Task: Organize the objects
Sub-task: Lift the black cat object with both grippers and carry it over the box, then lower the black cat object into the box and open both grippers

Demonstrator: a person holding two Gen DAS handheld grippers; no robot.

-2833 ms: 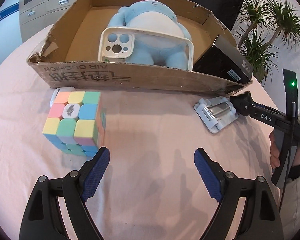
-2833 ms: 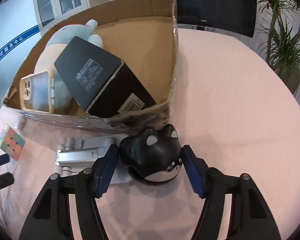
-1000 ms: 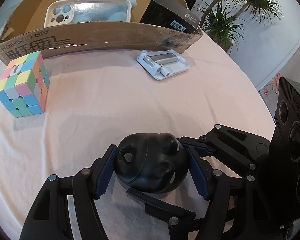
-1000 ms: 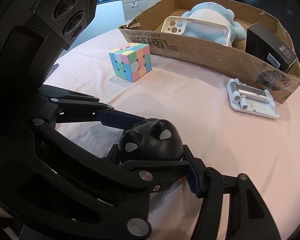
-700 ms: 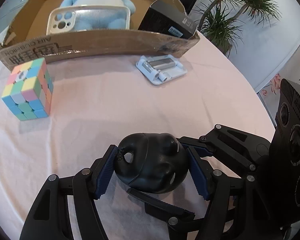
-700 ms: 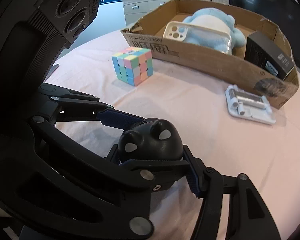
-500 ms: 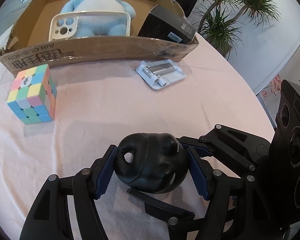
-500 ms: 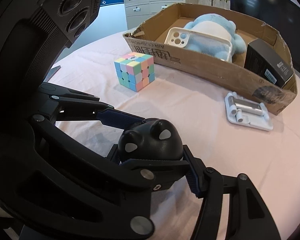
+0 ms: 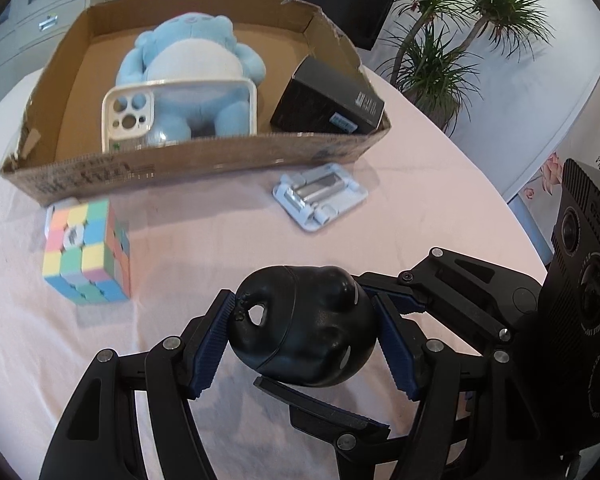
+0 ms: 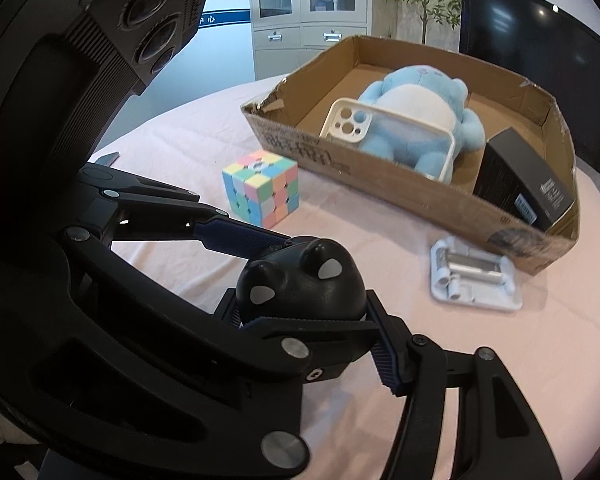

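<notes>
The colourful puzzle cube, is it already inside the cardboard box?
No, the puzzle cube stands on the pink tablecloth outside the cardboard box, in front of the box's printed front wall.

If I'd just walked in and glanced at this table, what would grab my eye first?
Probably the round black toy with small ears, squeezed at once by the left gripper and the right gripper above the pink tablecloth. Behind it, a blue plush sits in a cardboard box, with a pastel puzzle cube in front.
</notes>
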